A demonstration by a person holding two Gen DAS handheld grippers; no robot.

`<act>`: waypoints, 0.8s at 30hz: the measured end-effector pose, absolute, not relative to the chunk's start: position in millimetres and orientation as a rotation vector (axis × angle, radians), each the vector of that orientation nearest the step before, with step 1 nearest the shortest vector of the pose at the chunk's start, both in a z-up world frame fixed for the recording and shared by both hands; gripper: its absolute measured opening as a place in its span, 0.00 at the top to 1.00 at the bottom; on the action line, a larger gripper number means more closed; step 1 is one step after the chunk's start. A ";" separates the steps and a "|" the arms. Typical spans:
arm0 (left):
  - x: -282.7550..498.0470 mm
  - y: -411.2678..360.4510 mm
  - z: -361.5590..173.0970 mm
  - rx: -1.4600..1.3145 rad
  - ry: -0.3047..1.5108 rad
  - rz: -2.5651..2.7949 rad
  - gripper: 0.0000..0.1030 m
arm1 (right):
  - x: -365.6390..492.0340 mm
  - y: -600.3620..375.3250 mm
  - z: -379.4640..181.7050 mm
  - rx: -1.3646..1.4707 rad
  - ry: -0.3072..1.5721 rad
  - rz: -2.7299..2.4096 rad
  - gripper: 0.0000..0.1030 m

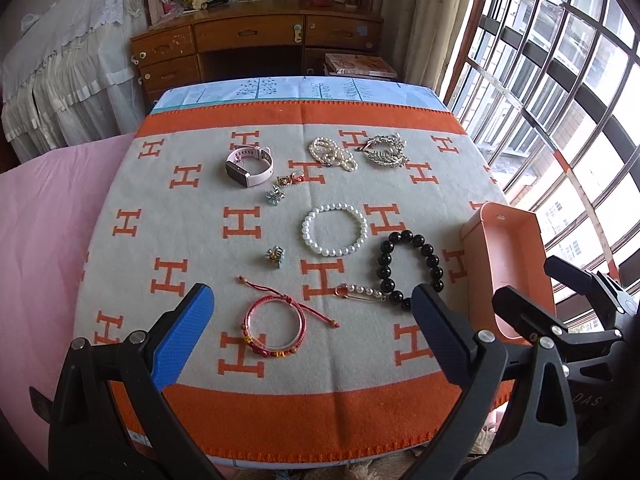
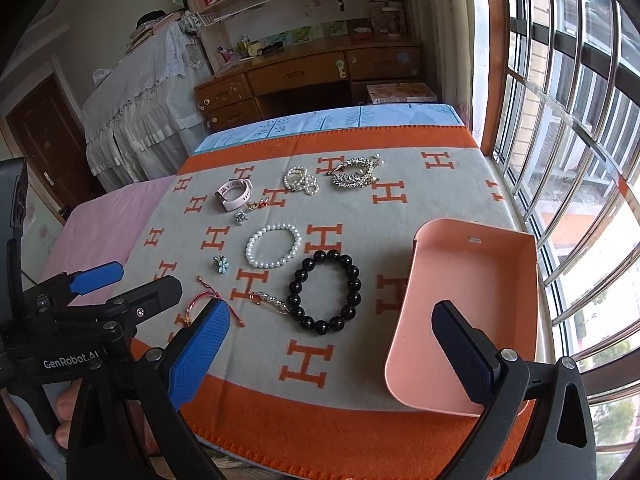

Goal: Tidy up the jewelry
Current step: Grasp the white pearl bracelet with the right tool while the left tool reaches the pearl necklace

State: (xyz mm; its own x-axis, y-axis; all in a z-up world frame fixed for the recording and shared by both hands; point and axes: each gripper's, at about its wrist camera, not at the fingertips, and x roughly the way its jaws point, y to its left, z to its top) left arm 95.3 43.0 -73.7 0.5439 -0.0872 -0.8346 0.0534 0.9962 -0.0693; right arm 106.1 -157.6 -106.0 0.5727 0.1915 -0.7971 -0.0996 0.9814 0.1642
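Red bracelet (image 1: 274, 330) whole from left wrist; right wrist hides most.

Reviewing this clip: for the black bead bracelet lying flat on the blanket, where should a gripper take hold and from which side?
Judging from its pose, grip the black bead bracelet across one bead strand, coming straight down from above with one finger inside the loop and one outside. It lies flat, so a sideways approach finds little to pinch. The arc toward the pink box looks freest; the near-left arc sits against the pearl pin. The right gripper is open and closest.

Bracelets: three – pearl (image 1: 335, 229), black (image 1: 410, 268), red (image 1: 274, 330). Watch (image 1: 249, 166): one. Box (image 2: 468, 312): one. Pearl pin (image 1: 362, 291): one. Grippers: two, left (image 1: 312, 334), right (image 2: 332, 354)
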 end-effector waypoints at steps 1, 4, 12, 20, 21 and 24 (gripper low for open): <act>102.9 49.4 -73.3 -0.022 0.982 -0.076 0.05 | 113.3 -155.4 -109.3 0.090 0.952 0.165 0.01; 126.4 70.4 -73.8 -0.001 0.975 -0.066 0.05 | 137.3 -148.0 -119.3 0.045 0.978 0.165 0.01; 194.8 121.4 -105.1 -0.094 1.096 -0.119 0.05 | 220.4 -117.9 -146.6 0.021 1.103 0.251 0.20; 236.5 160.3 -150.5 -0.295 1.255 -0.179 0.05 | 280.5 -65.4 -205.7 -0.097 1.240 0.290 0.47; 240.7 162.3 -152.6 -0.300 1.260 -0.169 0.05 | 286.8 -62.6 -212.7 -0.104 1.256 0.285 0.49; 253.1 164.1 -154.8 -0.273 1.265 -0.137 0.05 | 294.1 -49.8 -222.6 -0.174 1.233 0.271 0.61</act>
